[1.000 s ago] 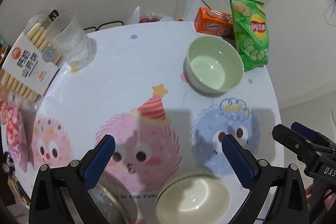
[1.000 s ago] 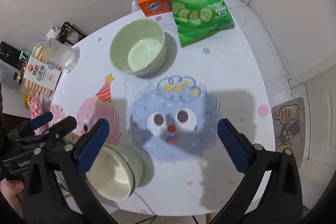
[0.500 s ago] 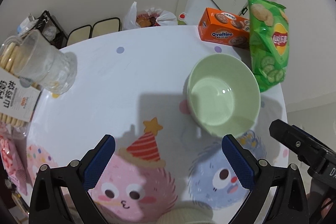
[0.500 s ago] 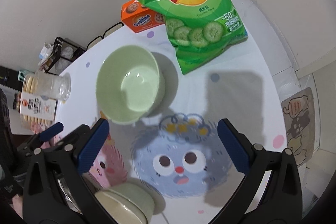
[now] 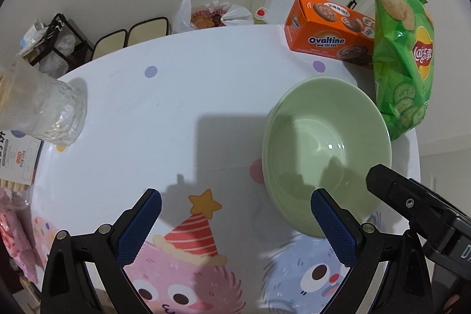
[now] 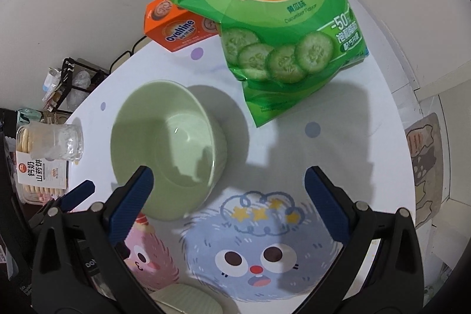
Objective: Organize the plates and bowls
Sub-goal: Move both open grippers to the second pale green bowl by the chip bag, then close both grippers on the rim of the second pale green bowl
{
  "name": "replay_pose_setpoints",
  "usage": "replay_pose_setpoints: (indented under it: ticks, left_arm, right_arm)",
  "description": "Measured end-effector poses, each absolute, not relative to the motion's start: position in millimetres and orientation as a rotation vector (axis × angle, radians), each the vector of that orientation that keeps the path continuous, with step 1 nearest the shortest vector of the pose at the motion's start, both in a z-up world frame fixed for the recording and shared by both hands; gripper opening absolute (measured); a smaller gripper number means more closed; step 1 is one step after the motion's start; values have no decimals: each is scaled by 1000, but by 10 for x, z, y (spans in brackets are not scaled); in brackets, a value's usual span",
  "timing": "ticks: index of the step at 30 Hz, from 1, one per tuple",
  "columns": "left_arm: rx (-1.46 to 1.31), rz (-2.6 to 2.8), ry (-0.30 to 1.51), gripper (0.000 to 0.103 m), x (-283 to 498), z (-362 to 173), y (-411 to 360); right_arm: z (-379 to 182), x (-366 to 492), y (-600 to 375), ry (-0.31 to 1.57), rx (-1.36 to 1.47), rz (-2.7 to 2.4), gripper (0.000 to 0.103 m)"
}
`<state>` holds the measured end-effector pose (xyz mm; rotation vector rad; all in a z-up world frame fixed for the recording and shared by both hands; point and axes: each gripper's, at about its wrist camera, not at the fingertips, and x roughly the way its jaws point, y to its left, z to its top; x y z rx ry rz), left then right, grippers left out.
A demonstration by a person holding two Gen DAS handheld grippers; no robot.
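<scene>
Each tool, left tool (image 5: 235, 221) and right tool (image 6: 228, 196), has black triangular arms, silver screws, and blue cross-hatched pads (image 5: 138, 228); white lettering marks the black housings.

Pale green bowl (image 5: 326, 149), cartoon-monster-printed white table (image 5: 176, 96)

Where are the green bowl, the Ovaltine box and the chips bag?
green bowl (image 5: 321, 149), left wrist view, inner wall.
Ovaltine box (image 5: 326, 40), left wrist view, front face.
chips bag (image 6: 265, 19), right wrist view, printed front.

Bright, even indoor light from overhead. Hard-edged shadows cross the table (image 5: 182, 96) mid-frame; small glints inside the green bowl (image 5: 326, 149). Fisheye bending, dark vignetted corners; focus sharp.
</scene>
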<state>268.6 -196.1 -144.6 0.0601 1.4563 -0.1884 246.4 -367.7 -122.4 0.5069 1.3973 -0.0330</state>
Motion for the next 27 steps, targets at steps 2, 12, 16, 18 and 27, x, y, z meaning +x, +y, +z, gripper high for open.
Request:
replay_pose_setpoints:
  ticks: [2,12,16,18,27]
  left_arm:
    - [67,-178,1466,103,2718,-1489,-1968]
    - [56,-162,1482,66,2833,-1603,-1969]
    - [24,-192,1499,49,2858,-1622,-1970]
    - [22,-208,1501,40,2860,-1610,-2009]
    - [-18,-263,1507,9,2828,-1571,-2135]
  right_arm:
    - [-1254,2478,-3679,1399,534,-34,102]
    - [-1345,2574,-3595,1420,504,-58,70]
    - [-1417,2585,-3572,1454,480,-86,45]
    - [-1438,2593,-3572,1459,494,-79,43]
    - [-1437,2617,-3531,1459,499,-43,22]
